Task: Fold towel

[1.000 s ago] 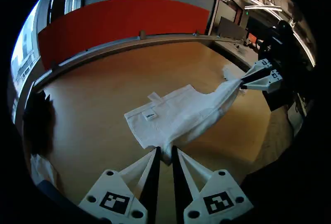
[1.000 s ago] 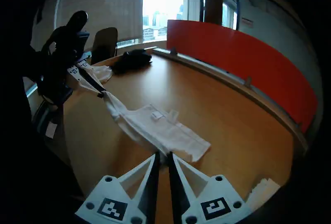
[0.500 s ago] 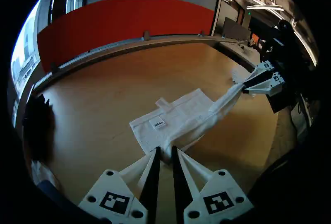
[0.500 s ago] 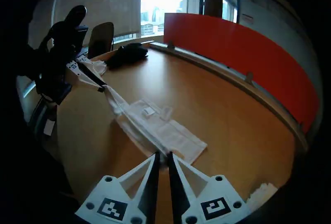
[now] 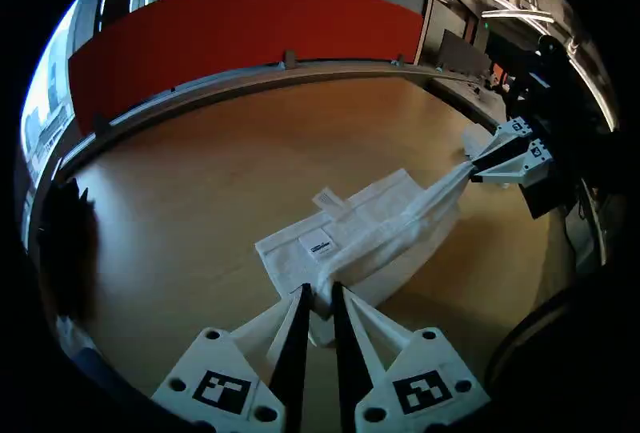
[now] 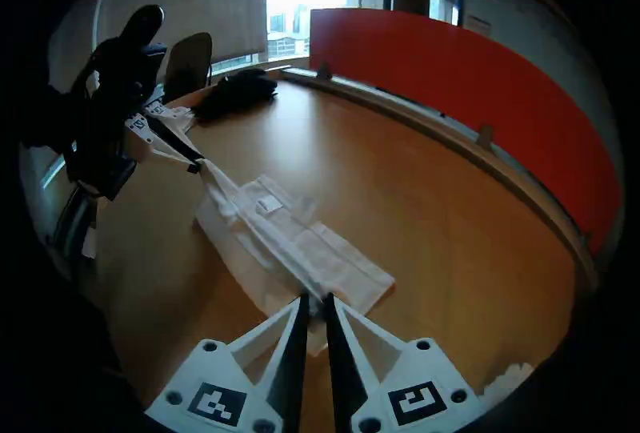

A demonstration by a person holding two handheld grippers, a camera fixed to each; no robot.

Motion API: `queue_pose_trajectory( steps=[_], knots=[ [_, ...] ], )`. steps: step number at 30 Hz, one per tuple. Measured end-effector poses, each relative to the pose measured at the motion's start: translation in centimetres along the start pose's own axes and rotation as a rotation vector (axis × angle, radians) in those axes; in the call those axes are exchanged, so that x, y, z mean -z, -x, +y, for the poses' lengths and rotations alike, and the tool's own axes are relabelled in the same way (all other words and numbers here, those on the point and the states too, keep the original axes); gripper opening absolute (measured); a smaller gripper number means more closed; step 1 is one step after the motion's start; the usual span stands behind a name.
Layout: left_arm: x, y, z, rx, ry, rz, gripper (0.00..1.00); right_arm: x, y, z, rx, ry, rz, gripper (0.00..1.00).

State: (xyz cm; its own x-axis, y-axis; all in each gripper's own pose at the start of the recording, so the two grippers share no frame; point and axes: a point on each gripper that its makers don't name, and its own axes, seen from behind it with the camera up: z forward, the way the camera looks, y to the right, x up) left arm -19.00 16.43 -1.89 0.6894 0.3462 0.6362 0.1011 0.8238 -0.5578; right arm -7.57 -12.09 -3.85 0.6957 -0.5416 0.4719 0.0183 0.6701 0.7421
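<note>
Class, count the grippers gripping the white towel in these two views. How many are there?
2. The left gripper pinches one end of the towel. The right gripper pinches the opposite end. The edge between them is stretched above the wooden table.

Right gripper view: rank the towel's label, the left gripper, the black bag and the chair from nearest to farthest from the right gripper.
1. Label, on the towel, centre.
2. Left gripper, left, gripping the towel's far end.
3. Black bag, farther back, upper left.
4. Chair, beyond the bag.
</note>
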Motion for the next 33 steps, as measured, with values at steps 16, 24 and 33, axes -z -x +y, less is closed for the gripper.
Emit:
queue_pose_trajectory(
  steps=[16, 24, 33],
  knots=[
    [-3.4, 0.9, -0.7, -0.023, -0.002, -0.030, 0.19, -2.5, 2.2, 1.3, -0.042, 0.004, -0.038, 0.14],
    [-4.8, 0.9, -1.3, -0.043, -0.019, -0.038, 0.20, -3.8, 2.6, 2.5, -0.066, 0.027, -0.052, 0.15],
    [-5.9, 1.2, -2.4, -0.067, -0.053, -0.056, 0.24, -5.0, 3.1, 3.5, -0.074, 0.046, -0.067, 0.16]
  ],
)
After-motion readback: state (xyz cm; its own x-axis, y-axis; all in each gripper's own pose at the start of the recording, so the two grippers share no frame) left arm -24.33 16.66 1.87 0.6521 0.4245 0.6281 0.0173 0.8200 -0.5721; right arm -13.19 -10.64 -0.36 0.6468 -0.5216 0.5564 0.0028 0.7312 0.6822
